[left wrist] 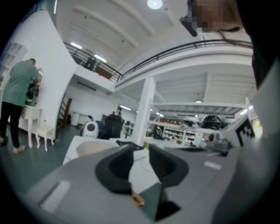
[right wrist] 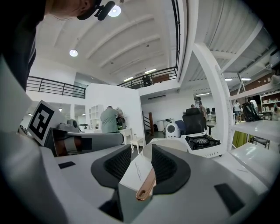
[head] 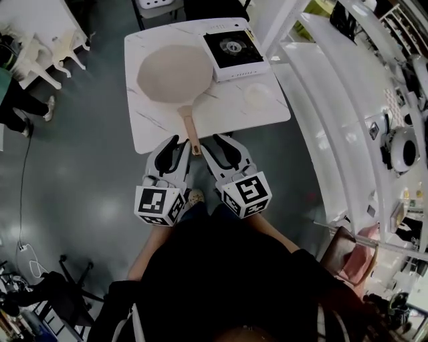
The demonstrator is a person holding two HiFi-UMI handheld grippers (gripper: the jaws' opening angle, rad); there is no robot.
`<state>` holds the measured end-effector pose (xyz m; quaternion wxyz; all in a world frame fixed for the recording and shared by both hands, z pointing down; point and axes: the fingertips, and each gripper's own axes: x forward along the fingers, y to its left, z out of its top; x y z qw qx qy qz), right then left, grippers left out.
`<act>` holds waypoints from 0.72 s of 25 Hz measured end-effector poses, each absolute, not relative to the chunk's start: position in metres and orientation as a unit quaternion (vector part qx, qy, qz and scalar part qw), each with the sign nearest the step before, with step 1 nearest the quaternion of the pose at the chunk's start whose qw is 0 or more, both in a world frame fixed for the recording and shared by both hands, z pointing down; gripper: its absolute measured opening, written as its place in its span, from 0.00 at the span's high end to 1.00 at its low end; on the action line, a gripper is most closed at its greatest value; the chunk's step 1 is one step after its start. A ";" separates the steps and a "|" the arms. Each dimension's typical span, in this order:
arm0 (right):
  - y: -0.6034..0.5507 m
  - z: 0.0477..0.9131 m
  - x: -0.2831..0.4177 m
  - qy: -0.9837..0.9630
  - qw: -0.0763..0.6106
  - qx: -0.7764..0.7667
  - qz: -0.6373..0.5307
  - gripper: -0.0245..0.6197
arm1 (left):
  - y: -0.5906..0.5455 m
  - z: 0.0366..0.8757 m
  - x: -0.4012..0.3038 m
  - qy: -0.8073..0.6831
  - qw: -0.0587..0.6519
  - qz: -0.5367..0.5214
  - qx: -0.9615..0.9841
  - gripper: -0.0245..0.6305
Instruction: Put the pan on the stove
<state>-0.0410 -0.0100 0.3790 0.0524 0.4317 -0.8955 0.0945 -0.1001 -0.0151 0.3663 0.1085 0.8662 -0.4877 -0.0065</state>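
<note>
A beige pan (head: 175, 73) with a wooden handle (head: 188, 127) lies on the white marble table (head: 154, 127), handle pointing toward me. The portable gas stove (head: 234, 50) stands at the table's far right, beside the pan. My left gripper (head: 176, 145) and right gripper (head: 221, 143) hover at the table's front edge, one on each side of the handle's end. Both are open and hold nothing. In the right gripper view the handle (right wrist: 146, 186) shows low, ahead of the right gripper (right wrist: 141, 164), with the stove (right wrist: 202, 142) beyond. The left gripper (left wrist: 142, 161) faces the pan (left wrist: 94, 148).
A small white dish (head: 256, 93) sits on the table in front of the stove. Long white shelving (head: 334, 100) runs along the right. A white chair (head: 157, 7) stands behind the table. A person in green (left wrist: 19, 96) stands far off at the left by white furniture.
</note>
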 end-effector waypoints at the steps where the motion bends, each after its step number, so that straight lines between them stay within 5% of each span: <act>1: -0.013 0.380 -0.042 -0.895 0.054 0.432 0.096 0.78 | -0.018 0.368 -0.101 -0.486 0.111 -0.005 0.867 0.79; 18: -0.056 0.411 -0.050 -0.898 0.091 0.416 0.108 0.78 | -0.064 0.411 -0.109 -0.470 0.155 0.017 0.869 0.79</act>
